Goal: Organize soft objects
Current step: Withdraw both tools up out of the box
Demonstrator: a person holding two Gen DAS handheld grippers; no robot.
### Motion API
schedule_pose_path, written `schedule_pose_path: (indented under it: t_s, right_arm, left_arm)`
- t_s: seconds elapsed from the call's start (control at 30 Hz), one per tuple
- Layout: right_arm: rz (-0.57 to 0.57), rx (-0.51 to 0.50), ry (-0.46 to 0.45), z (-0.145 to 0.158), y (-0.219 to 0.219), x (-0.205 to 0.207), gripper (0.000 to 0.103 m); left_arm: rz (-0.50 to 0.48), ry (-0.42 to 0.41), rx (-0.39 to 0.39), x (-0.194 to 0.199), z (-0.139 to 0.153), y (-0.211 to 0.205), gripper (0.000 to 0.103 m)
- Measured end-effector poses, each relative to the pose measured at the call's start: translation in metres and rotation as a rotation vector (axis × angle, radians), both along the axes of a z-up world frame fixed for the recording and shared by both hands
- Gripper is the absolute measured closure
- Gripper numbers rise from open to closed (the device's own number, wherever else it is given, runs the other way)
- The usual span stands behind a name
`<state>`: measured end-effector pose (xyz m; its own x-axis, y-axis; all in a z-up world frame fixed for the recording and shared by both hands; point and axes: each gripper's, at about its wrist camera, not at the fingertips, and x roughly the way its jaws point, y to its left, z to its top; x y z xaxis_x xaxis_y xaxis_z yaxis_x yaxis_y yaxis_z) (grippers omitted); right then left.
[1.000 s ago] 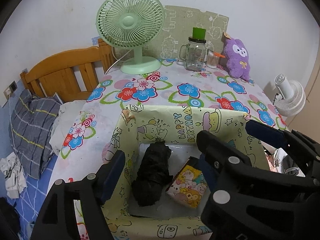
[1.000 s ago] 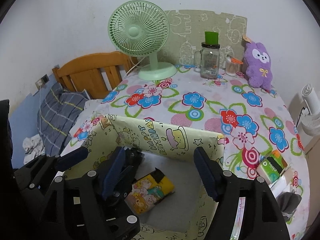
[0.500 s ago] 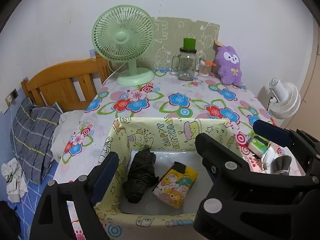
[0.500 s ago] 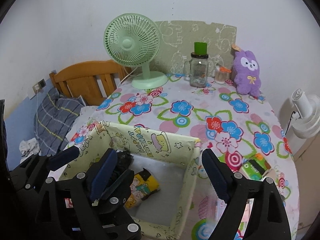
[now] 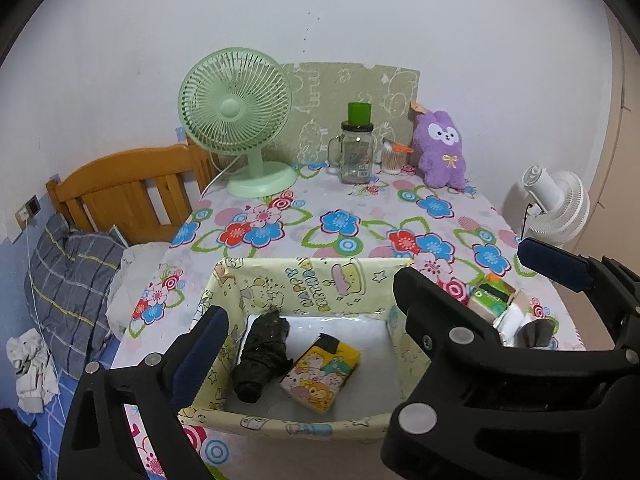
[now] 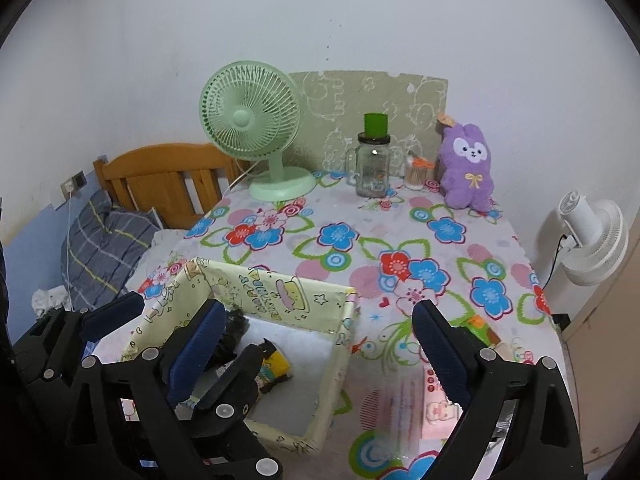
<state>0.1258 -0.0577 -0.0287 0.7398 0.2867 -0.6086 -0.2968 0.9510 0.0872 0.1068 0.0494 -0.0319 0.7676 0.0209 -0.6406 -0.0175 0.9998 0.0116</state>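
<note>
A yellow cartoon-print box (image 5: pixel 304 280) stands open at the near edge of the flowered table (image 5: pixel 340 220). Inside lie a black folded umbrella (image 5: pixel 260 354) and a yellow cartoon tissue pack (image 5: pixel 320 374). My left gripper (image 5: pixel 312 320) is open and empty, held above the box. My right gripper (image 6: pixel 316 332) is open and empty, right of the left one, over the box's right wall (image 6: pixel 340 344). A green tissue pack (image 5: pixel 490 296), white and grey soft items (image 5: pixel 528 326) lie right of the box. A purple plush rabbit (image 5: pixel 440 150) sits at the back.
A green desk fan (image 5: pixel 240 136), a glass jar with a green lid (image 5: pixel 356 148) and a small toothpick jar (image 5: pixel 390 156) stand at the back. A white fan (image 5: pixel 556 204) stands right of the table. A wooden bed and pillow (image 5: pixel 72 280) lie left.
Both grippers have pulled back and risen from the box, so the box looks smaller and lower. The right gripper has shifted right. The umbrella and the tissue pack stay in the box.
</note>
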Motion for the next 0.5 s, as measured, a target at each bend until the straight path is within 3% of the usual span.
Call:
schedule_pose_path:
  t_s: [0.5]
  right_arm:
    - [-0.033,0.011,-0.047,0.016,-0.034,-0.018,0.001]
  left_arm:
    - [-0.028,-0.039,-0.012,-0.017,0.014,-0.031,0.000]
